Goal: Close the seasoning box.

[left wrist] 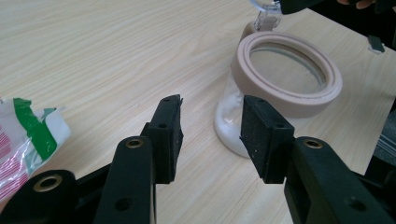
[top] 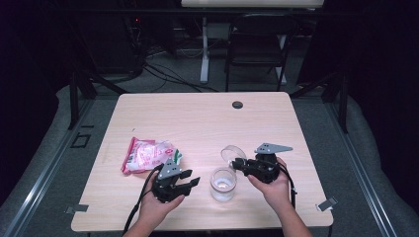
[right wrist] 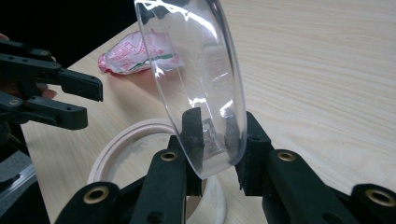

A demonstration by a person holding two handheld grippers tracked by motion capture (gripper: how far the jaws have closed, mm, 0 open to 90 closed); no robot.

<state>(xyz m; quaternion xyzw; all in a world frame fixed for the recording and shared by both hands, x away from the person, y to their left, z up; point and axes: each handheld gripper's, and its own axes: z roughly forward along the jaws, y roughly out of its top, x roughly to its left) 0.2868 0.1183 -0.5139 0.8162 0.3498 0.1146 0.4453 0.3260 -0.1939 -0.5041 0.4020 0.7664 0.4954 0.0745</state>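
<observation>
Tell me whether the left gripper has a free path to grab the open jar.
Probably yes. The left gripper is open and aimed at the jar, with bare table between them. The right gripper holds the clear lid tipped back, off the rim.

Light wood-grain table [top: 197, 118] under the camera, with a small dark round cap [top: 237, 104] set into its far edge. Lying flat at the near left is a crinkled pink-and-white packet [top: 146, 154] with a green patch, and standing upright near the front edge is a clear jar [top: 223, 184], its pale rim uncovered.
</observation>
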